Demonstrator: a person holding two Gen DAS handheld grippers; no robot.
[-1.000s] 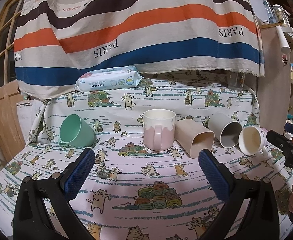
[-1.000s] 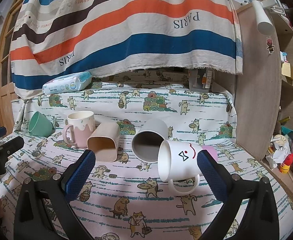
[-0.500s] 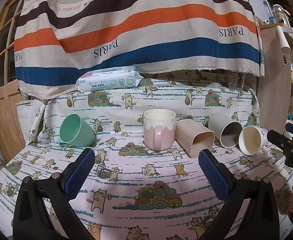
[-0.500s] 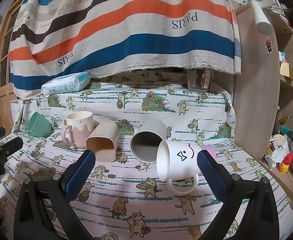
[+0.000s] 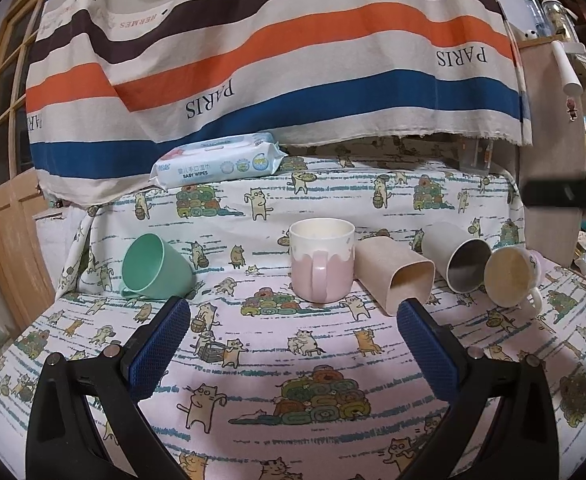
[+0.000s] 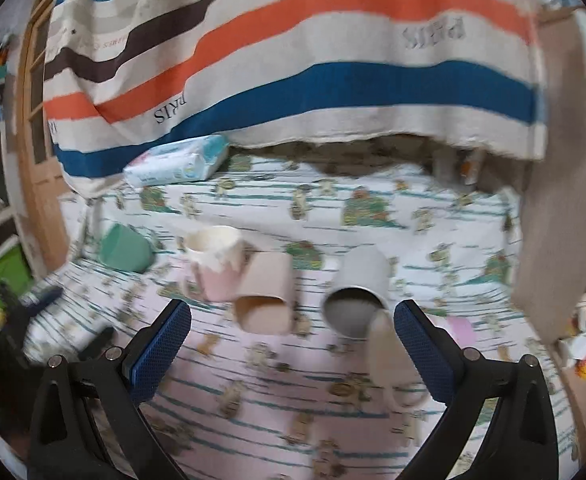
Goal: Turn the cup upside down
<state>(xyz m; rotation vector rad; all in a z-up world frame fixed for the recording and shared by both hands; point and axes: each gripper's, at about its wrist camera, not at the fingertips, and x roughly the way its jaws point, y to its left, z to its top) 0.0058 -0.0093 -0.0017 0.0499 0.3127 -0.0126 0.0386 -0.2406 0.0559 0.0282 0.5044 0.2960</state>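
White mug (image 6: pixel 389 356) lies on its side on the cat-print cloth (image 5: pixel 293 360), just inside the right gripper's (image 6: pixel 291 338) right pad; view blurred, contact unclear. Both pads spread wide, nothing held. Left gripper (image 5: pixel 293 344) likewise spread, empty, above cloth. Beyond: grey cup (image 5: pixel 459 258), beige square cup (image 5: pixel 397 276), both tipped; pink mug (image 5: pixel 321 264) upright; green cup (image 5: pixel 155 266) tipped, apart to the left.
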